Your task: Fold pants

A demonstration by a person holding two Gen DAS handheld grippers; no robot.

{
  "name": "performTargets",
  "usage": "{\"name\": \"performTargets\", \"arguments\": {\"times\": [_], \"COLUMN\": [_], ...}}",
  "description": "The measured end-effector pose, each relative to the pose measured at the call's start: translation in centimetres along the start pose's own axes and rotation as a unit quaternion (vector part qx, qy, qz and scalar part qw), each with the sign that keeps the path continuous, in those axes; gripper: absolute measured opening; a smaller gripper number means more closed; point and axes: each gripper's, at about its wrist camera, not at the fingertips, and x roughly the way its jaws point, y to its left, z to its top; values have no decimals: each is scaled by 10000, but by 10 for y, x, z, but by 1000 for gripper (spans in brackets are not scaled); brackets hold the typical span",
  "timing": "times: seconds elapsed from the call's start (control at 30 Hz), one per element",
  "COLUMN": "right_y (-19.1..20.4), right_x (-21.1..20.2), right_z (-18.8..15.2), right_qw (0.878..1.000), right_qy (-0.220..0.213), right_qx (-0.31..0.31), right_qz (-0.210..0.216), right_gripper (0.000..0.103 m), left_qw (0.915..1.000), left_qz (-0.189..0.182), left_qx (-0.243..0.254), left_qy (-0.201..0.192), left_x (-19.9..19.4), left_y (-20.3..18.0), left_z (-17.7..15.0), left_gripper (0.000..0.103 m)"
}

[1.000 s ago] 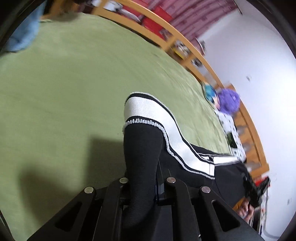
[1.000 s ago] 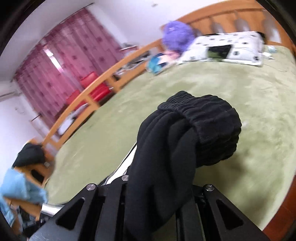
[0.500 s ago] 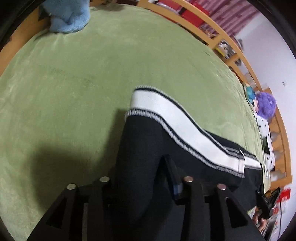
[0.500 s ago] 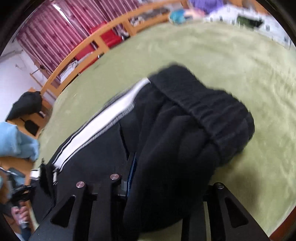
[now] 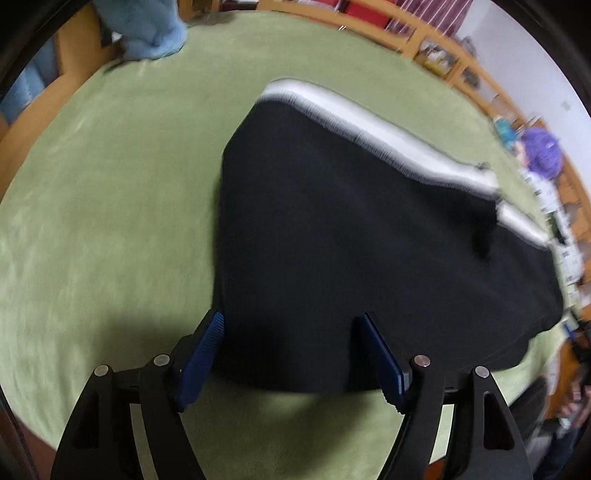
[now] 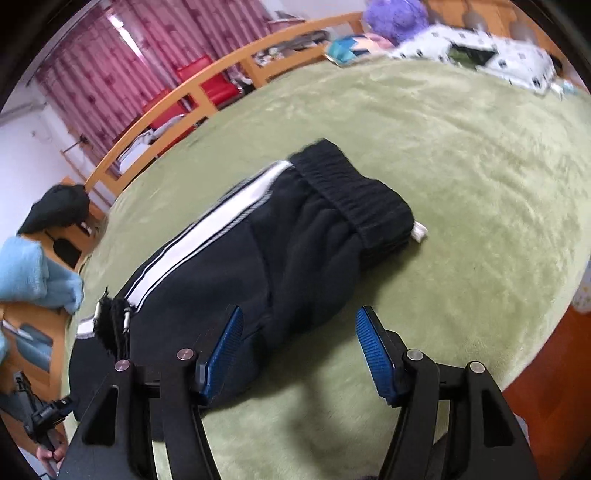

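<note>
Your left claw (image 5: 290, 338) stands wide open, its two blue pads (image 5: 203, 350) spread apart with nothing between them but the near edge of the pants (image 5: 351, 236), which lie under and ahead of it without being gripped. Your right claw (image 6: 299, 343) is just as wide open and holds nothing either; its left pad (image 6: 221, 354) sits over the black cloth, while its right pad hangs above bare green bed cover (image 6: 480, 177). You have the pants (image 6: 280, 240) lying on the bed, folded into a thick black bundle, with the white side stripe (image 6: 207, 229) running along the far edge and the ribbed elastic waistband (image 6: 354, 192) at the end nearest the pillows. From your left wrist view the same stripe (image 5: 388, 136) borders the far side of the cloth, though motion blur smears it. Beyond the bed you see a wooden rail (image 6: 177, 99), red curtains (image 6: 107, 62), a purple plush toy (image 6: 395, 14), a spotted white pillow (image 6: 480, 55), and a light blue cloth (image 6: 33, 273) beside the bed.
</note>
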Motion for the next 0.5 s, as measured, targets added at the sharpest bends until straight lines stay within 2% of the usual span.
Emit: {"name": "performTargets", "arguments": {"times": [0.17,0.3,0.43,0.5], "right_y": [48,98,164,201], "right_x": [-7,6,40,62], "right_z": [-12,-20,-30,-36], "right_qw": [9987,9934,9810,9738], "right_qy": [-38,106,394,546], "right_qx": [-477,-931,-1495,-1831], "right_qz": [176,659,1172,1237], "right_gripper": [63,65,67,67], "left_qw": [9992,9977,9951,9934], "left_qz": [-358,-584,-759,-864], "left_qx": [-187,-326,-605,-710], "left_qy": [-56,-110,-178,-241], "left_x": [-26,-38,-38,-39], "left_y": [10,23,35,39], "left_z": [-5,-8,-8,0], "left_gripper": [74,74,74,74]}}
